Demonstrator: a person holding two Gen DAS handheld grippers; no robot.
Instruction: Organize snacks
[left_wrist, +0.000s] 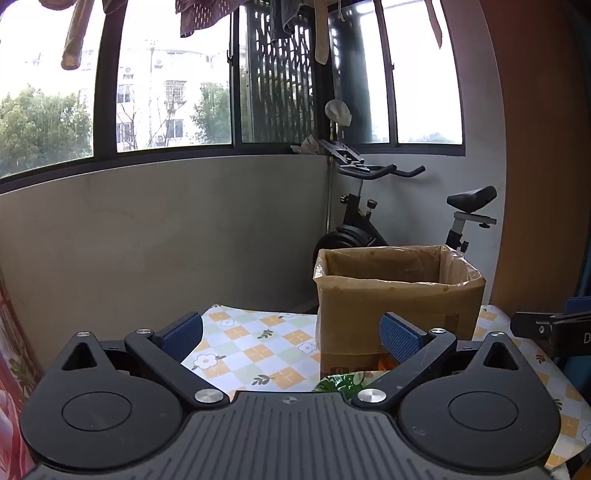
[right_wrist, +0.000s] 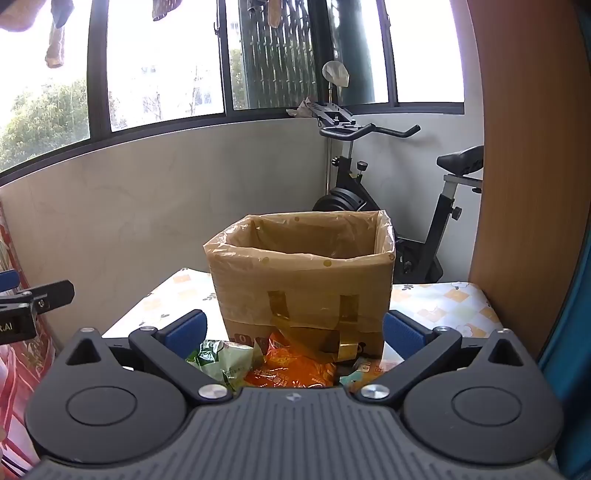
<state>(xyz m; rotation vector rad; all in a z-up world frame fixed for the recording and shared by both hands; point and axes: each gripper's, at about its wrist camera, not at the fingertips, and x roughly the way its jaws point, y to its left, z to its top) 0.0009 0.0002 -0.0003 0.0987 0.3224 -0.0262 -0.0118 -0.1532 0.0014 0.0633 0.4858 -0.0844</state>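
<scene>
Left tongs (left_wrist: 291, 332): jaws wide apart, nothing between them, held over the near part of the table (left_wrist: 255, 347). Right tongs (right_wrist: 293, 330): jaws likewise wide apart, clamped on nothing, poised above the snacks.

Table: covered by a checked cloth with a flower print in orange, green and white.

Box (right_wrist: 303, 280): brown cardboard, open at the top, lined with a clear plastic bag folded over its rim. Strips of yellow-brown tape run down its near face. It stands upright toward the far edge of the table.

Snacks: a green packet (right_wrist: 225, 360) and an orange packet (right_wrist: 291, 369) lie side by side, touching, directly in front of the box. A third packet (right_wrist: 369, 371), partly hidden, lies at the right of the orange one. All packets are crinkled; none is in the box as far as can be seen.
</scene>
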